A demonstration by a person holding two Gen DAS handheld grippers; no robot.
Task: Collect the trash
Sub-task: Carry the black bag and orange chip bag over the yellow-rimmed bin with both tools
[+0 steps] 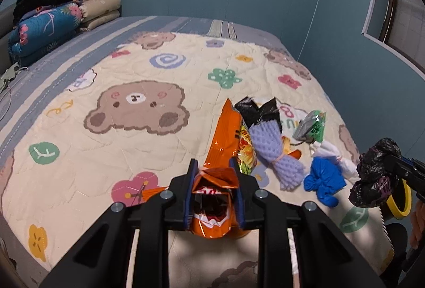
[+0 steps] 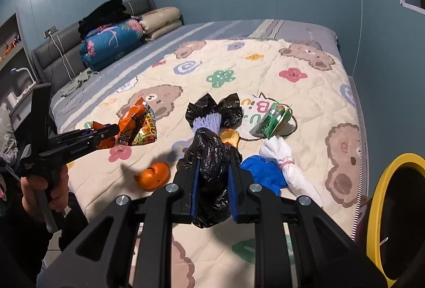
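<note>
Since both are light, crinkly and slippery, the left claw [image 1: 213, 191] pinches the orange snack wrapper [image 1: 223, 144] mid-body, right claw [image 2: 212, 181] clamps the black plastic bag [image 2: 209, 168] over the bed's [image 2: 305, 54] near edge.

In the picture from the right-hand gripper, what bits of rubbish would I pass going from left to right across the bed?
Orange snack wrapper held by the left gripper → orange peel → black plastic bag clamped in the right gripper → blue crumpled piece → white tied bundle → yellow-rimmed bin.
</note>
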